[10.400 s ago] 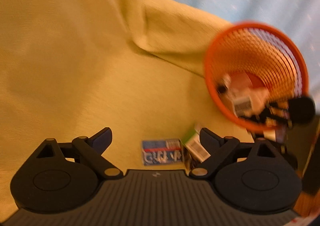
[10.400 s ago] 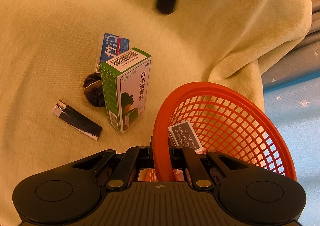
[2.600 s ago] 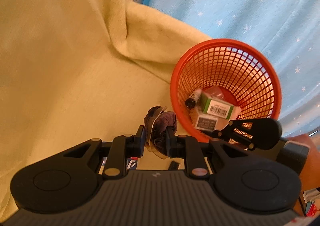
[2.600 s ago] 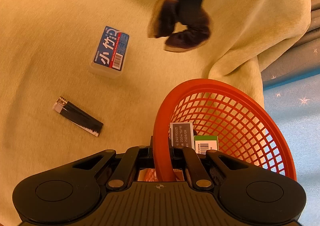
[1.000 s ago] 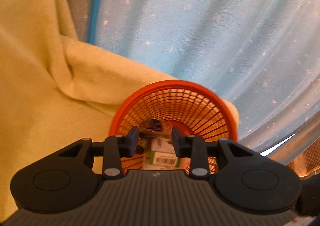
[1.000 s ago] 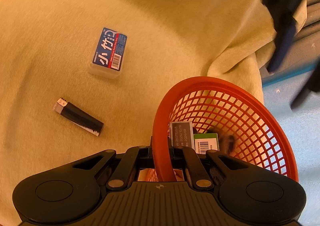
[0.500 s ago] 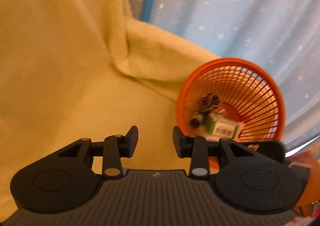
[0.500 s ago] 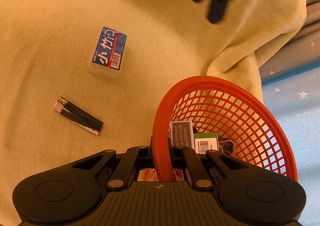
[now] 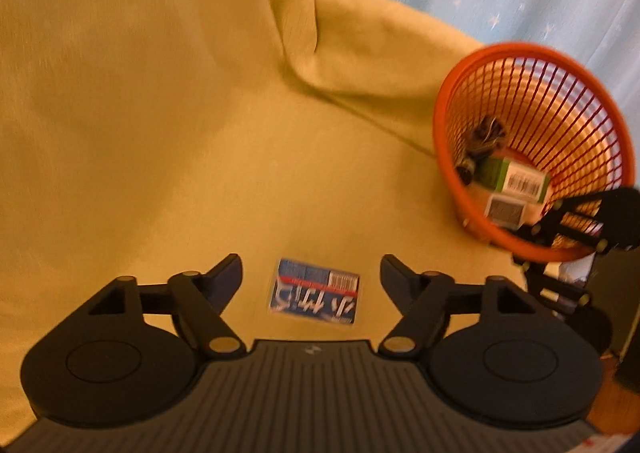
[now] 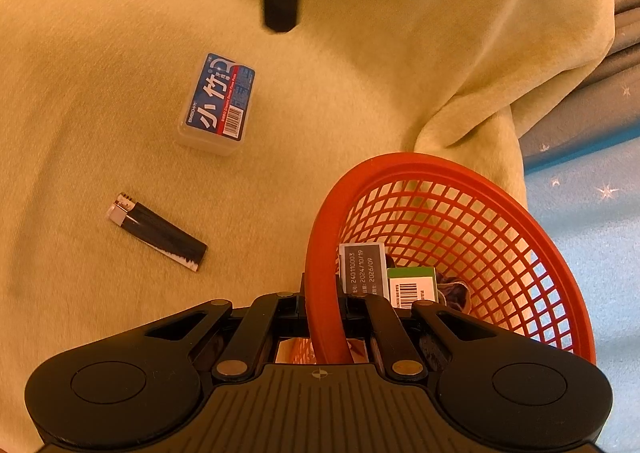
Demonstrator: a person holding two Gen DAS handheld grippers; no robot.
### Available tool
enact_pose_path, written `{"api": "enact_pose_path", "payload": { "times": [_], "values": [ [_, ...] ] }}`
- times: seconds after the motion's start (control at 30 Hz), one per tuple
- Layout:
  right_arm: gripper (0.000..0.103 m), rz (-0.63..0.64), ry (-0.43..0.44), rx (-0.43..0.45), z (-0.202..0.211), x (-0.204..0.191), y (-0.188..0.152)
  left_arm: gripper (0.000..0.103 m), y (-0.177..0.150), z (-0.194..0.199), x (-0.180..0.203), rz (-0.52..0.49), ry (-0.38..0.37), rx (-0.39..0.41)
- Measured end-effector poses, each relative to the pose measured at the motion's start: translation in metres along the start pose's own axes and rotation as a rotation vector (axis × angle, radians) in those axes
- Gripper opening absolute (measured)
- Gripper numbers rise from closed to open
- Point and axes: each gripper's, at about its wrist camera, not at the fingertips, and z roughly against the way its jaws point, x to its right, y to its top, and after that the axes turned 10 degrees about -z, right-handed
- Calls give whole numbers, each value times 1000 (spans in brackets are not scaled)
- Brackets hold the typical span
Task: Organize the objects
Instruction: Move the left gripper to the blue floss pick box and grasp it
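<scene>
Blue-labelled case [image 9: 314, 293] on yellow blanket [image 9: 160, 113], now between spread fingers of left gripper [image 9: 311, 277]. Dark scrunchie [image 10: 452, 291] just dropped into orange basket [image 10: 400, 169]; lighter [image 10: 158, 231] also left outside. Right gripper [image 10: 326, 305] clamped on basket rim.

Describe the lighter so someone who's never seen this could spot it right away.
On the yellow blanket, look left of the orange basket. The lighter lies flat there, nearer the basket-holding right gripper than the blue-labelled box: slim, black, silver-capped.
</scene>
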Motion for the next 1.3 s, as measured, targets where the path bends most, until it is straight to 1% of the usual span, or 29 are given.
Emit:
{"api": "enact_pose_path", "payload": {
  "times": [0.03,0.1,0.13,0.17,0.27,0.73,0.9,0.93,0.97,1.0,1.03,1.2,1.3],
  "values": [
    [2,0,0,0,0,0,0,82,-3,-4,1,-1,3,-6],
    [2,0,-1,0,0,-1,1,87,-8,-11,2,-6,12,-19],
    [2,1,0,1,0,-1,1,90,-10,-14,4,-79,16,-64],
    [2,1,-1,1,0,-1,0,93,-12,-17,5,-87,24,-70],
    [2,3,-1,3,-1,-1,0,95,-18,-28,8,-112,24,-82],
    [2,2,-2,15,0,-1,-2,98,-35,-71,21,-200,15,-120],
    [2,0,-2,22,0,-2,-3,98,-41,-86,22,-207,25,-138],
    [2,-1,-3,23,0,-2,-4,98,-42,-88,23,-268,-5,-147],
    [2,-2,-2,24,0,-2,-4,98,-42,-90,24,-274,-1,-149],
    [2,-3,-2,25,0,-2,-4,98,-43,-92,25,-304,-18,-149],
    [2,-5,-2,26,0,-2,-4,98,-43,-93,25,-310,-17,-149],
    [2,-9,-2,32,1,-2,-4,96,-43,-101,25,-320,-16,-155],
    [2,-9,-2,33,1,-2,-4,93,-43,-104,25,-311,-15,-161]
  ]
}}
